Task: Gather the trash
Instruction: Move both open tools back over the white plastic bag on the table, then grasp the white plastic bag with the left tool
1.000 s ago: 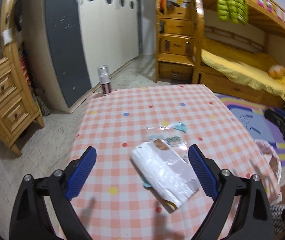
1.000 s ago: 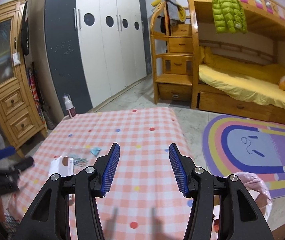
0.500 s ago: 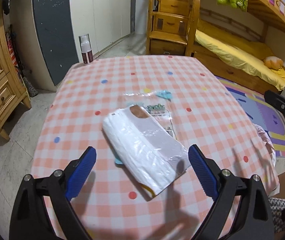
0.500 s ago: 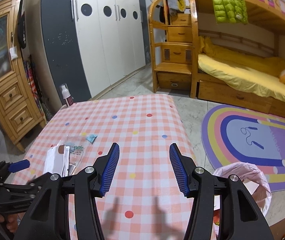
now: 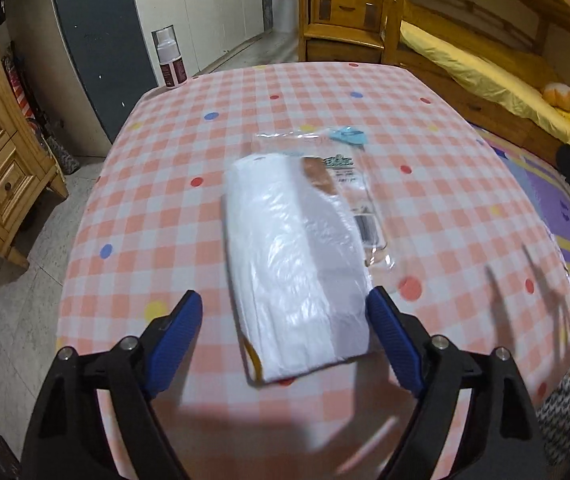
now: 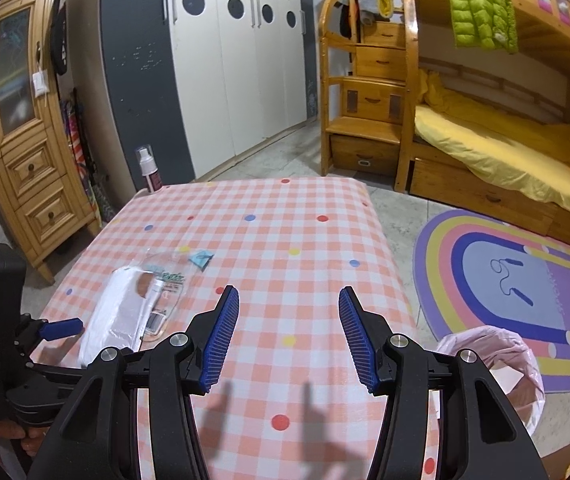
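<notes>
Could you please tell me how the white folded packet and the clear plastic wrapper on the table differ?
The white folded packet is opaque and bulky, while the clear plastic wrapper is see-through, flat and printed with a label. The packet lies partly on top of the wrapper, which sticks out beyond it. The packet's near end sits between the closing jaws of the left gripper, not yet pressed; the wrapper lies further off. Both rest on the checked tablecloth.

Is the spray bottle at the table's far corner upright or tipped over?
Upright: the spray bottle stands on its base, cap up, at the table's far corner.
</notes>
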Available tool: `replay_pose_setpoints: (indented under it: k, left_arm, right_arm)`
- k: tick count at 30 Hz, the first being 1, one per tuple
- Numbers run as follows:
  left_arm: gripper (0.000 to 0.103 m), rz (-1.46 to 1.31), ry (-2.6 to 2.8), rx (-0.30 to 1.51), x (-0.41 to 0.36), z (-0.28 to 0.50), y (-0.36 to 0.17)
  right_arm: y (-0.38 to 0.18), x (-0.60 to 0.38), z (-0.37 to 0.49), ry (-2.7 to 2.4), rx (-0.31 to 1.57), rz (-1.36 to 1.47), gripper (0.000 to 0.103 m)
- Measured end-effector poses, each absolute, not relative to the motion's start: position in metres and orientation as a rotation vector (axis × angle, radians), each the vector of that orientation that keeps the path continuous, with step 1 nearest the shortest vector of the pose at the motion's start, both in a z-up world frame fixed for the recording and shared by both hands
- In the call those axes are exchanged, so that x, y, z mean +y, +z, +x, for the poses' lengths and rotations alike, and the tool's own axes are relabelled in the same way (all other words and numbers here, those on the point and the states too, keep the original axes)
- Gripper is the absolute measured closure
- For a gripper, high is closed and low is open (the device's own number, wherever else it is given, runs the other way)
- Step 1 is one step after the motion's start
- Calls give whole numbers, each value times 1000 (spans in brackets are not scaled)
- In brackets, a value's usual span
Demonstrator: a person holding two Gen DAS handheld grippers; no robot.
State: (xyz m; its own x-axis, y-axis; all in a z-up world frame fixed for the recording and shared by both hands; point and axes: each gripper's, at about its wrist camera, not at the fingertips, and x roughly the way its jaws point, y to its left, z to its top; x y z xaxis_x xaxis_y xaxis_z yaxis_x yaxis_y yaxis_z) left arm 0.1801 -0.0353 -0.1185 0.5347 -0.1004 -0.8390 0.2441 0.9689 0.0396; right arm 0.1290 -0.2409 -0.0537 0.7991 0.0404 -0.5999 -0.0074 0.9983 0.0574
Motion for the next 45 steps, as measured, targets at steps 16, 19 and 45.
replay_pose_setpoints:
  k: [16,19,45]
  left_arm:
    - [48,170,-261,936,-30,182,-120]
    - [62,182,-262,928,-28,180,-119]
    - [69,156,-281,904,-15,190,-113]
  right_arm:
    - [-64,-211,138,93,710,41,50]
    - [-67,-207,139,100,722,30,50]
    - [-76,-186,150,105,759,6,46]
